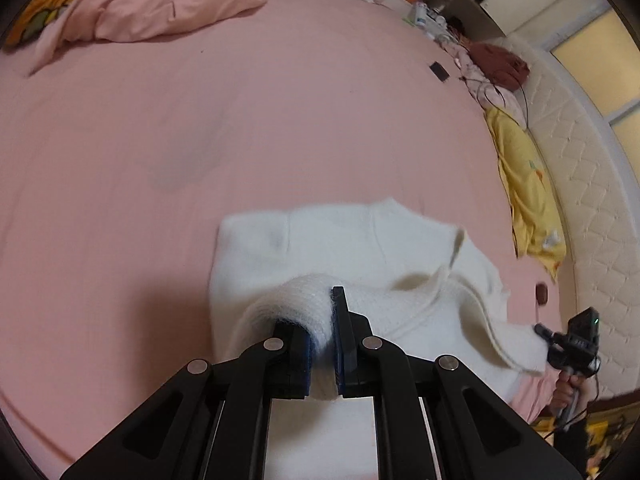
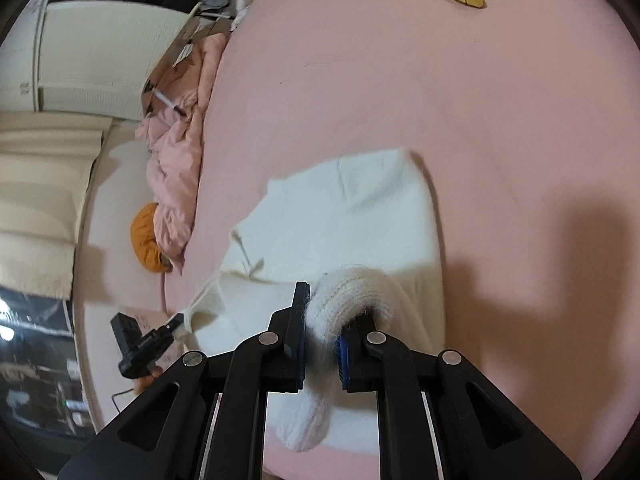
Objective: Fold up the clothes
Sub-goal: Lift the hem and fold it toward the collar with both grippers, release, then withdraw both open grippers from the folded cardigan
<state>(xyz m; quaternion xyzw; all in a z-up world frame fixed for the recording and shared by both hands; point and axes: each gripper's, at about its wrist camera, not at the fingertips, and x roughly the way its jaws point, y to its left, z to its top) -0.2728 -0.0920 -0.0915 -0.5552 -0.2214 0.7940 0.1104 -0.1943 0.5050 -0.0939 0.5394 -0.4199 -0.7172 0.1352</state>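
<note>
I have both tongs, left gripper (image 1: pixel 322 334) and right gripper (image 2: pixel 324 328), pinching the white sweater's (image 1: pixel 340 248) near edge, so it drapes ahead for folding.

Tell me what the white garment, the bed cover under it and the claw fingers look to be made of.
White garment: a fuzzy knit, likely wool or acrylic; ribbed loops and loose fibres show at the clamped edge.
Bed cover: smooth matte pink woven cloth, perhaps cotton.
Left claw fingers: hard matte black plastic or metal, with blue pads that look rubbery.
</note>
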